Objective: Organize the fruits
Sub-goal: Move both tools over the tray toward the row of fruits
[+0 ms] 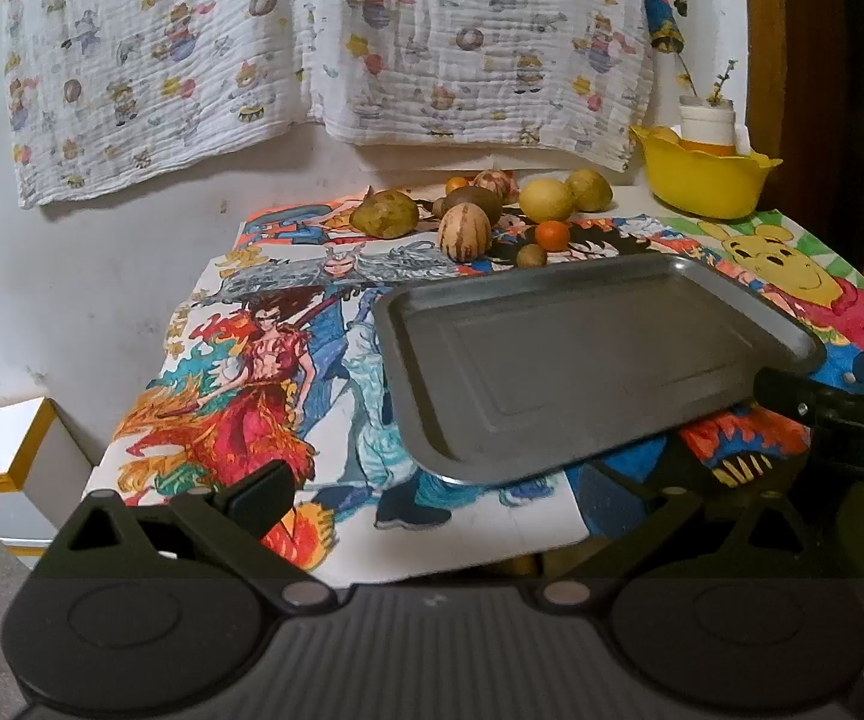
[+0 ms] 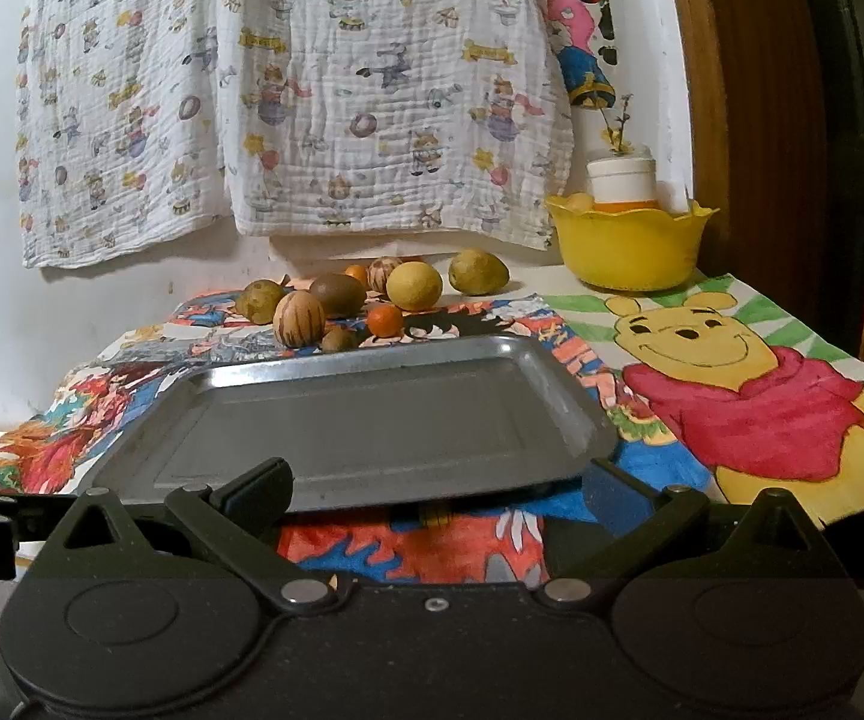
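Right wrist view: right gripper (image 2: pixel 432 489) stood wide at the empty tray (image 2: pixel 366 426) near edge. Fruits (image 2: pixel 342 300) lay beyond its far rim, ahead-left. Left gripper (image 1: pixel 438 495) also wide, farther back.

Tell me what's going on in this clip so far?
A person holds a gripper in each hand over a table with a cartoon-print cover. Both the left gripper and the right gripper are open and hold nothing. An empty metal tray sits in front of them. The fruits lie loose at the back, none on the tray yet. A yellow bowl stands at the back right.
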The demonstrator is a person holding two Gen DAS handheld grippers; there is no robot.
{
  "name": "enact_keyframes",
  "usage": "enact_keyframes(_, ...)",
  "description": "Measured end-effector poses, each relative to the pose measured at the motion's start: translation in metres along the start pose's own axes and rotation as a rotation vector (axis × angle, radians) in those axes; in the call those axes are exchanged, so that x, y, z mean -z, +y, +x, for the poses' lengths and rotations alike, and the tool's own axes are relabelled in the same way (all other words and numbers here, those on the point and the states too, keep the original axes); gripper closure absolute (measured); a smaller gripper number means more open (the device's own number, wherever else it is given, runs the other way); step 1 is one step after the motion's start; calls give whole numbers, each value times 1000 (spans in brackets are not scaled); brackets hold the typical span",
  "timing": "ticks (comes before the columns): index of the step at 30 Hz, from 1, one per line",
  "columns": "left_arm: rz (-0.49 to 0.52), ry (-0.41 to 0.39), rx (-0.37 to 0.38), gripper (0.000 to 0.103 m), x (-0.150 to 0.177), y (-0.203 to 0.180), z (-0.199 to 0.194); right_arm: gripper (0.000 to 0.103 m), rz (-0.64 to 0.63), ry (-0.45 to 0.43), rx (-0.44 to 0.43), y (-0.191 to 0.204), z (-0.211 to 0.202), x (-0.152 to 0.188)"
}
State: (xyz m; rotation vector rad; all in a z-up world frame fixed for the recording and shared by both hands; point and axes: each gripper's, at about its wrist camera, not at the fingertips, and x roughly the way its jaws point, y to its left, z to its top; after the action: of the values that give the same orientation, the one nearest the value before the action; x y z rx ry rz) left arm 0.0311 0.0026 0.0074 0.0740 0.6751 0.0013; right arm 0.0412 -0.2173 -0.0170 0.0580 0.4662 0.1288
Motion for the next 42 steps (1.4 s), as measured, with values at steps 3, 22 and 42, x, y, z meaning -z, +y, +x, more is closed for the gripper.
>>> enact_keyframes(3,-5,4,-1,0,-7,4,4,0,-11,-5,-2,2,7,-6)
enact_keyframes(22,10,12,37,0,-72,43,75,0,-179,44,-73,13,80,-52)
enact_keyframes(42,17,61,250,1,-163,45,193,13,-246,276,-323,23,189,-122)
